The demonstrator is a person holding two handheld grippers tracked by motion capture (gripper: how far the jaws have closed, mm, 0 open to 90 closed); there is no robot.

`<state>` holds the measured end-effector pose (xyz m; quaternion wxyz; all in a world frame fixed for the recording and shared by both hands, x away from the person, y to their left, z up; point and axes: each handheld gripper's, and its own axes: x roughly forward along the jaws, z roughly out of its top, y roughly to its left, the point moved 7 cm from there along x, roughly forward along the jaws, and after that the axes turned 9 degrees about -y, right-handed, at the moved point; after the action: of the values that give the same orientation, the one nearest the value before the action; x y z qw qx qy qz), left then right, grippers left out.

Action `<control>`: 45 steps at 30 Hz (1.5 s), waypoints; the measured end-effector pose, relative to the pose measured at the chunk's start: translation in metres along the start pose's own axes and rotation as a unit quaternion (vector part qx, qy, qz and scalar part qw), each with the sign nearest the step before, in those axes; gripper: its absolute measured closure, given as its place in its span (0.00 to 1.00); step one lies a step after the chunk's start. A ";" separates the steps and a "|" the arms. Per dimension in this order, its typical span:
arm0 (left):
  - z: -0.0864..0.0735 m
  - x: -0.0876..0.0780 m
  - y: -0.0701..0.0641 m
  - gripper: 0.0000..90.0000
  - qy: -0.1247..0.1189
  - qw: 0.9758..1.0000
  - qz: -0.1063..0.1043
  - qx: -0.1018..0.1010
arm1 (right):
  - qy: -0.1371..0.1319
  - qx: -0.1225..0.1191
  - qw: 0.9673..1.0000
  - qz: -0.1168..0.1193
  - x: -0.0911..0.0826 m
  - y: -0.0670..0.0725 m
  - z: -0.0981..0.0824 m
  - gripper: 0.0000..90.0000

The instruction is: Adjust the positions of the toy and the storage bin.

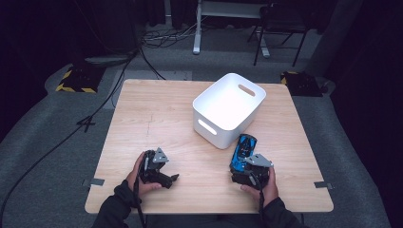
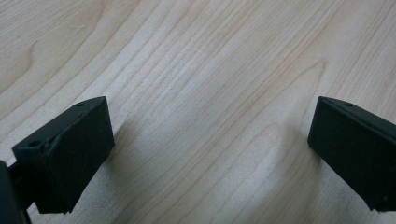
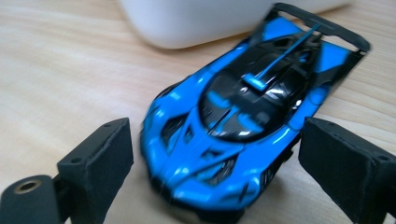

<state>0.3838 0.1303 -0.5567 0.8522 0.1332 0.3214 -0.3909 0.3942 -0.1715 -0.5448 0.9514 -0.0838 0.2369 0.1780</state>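
Note:
A blue and black toy race car (image 1: pixel 243 151) stands on the wooden table (image 1: pixel 157 114), just in front of a white bin (image 1: pixel 216 130). My right gripper (image 1: pixel 240 165) reaches over the car's near end. In the right gripper view the car (image 3: pixel 233 116) sits nose-first between the two black pads; the left pad (image 3: pixel 100 168) stands a little clear of it and the right pad (image 3: pixel 345 168) is close beside it. The bin's wall (image 3: pixel 196 23) rises right behind the car. My left gripper (image 1: pixel 167 179) rests low at the front left, its jaws (image 2: pixel 210 149) wide apart over bare wood.
The white bin has cut-out handles and stands right of centre, its inside bare. The table's front edge runs close under both hands. Cables, a chair and a desk frame stand on the grey floor beyond the table.

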 end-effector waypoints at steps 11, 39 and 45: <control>0.000 0.000 0.000 0.01 0.001 1.000 -0.001 0.000 | 0.048 0.059 0.997 -0.034 0.023 -0.005 0.004 0.01; 0.000 0.000 0.000 0.01 0.001 1.000 -0.001 0.000 | 0.041 0.026 0.997 0.062 0.010 -0.036 -0.002 0.19; 0.000 0.000 0.000 0.01 0.002 1.000 -0.001 -0.001 | 0.046 0.035 0.998 -0.009 0.024 -0.019 0.004 0.08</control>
<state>0.3835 0.1304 -0.5566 0.8515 0.1332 0.3230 -0.3909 0.4232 -0.1811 -0.5519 0.9436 -0.0602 0.2855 0.1567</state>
